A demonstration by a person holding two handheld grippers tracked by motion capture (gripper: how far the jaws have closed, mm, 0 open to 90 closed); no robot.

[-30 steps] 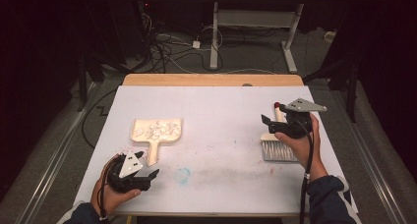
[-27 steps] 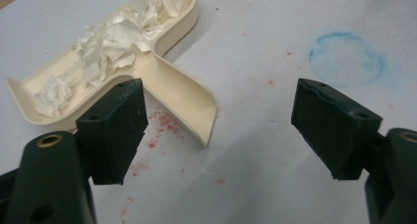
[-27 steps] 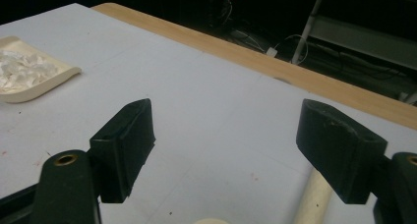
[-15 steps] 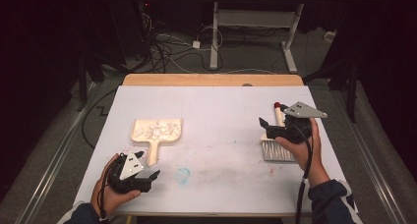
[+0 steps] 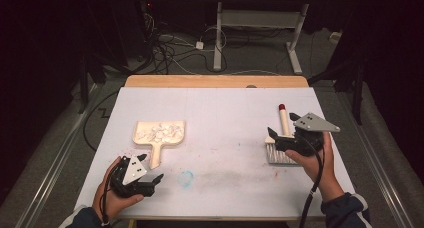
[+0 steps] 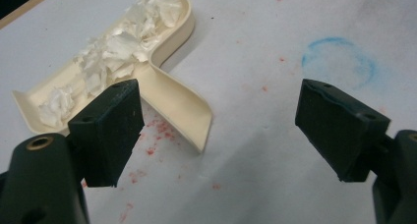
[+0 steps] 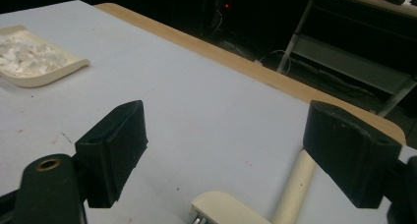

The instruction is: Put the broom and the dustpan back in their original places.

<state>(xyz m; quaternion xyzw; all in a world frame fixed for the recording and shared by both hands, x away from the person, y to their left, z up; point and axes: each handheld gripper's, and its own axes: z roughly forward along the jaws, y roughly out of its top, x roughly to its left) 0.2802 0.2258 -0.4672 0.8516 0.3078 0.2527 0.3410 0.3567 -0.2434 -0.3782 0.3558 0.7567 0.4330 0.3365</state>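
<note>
Both tools let go — sweep looked done.
My left gripper [image 5: 152, 179] and right gripper [image 5: 274, 138] had just spread apart, empty — dustpan [image 5: 159, 134] full, brush [image 5: 281, 145] lying free.

A blue chalk ring [image 5: 185, 178] and red specks [image 6: 156, 130] mark the white surface [image 5: 220, 113]; tangled cables [image 5: 170, 45] lie on the floor beyond, beside a metal frame [image 5: 260, 19].
</note>
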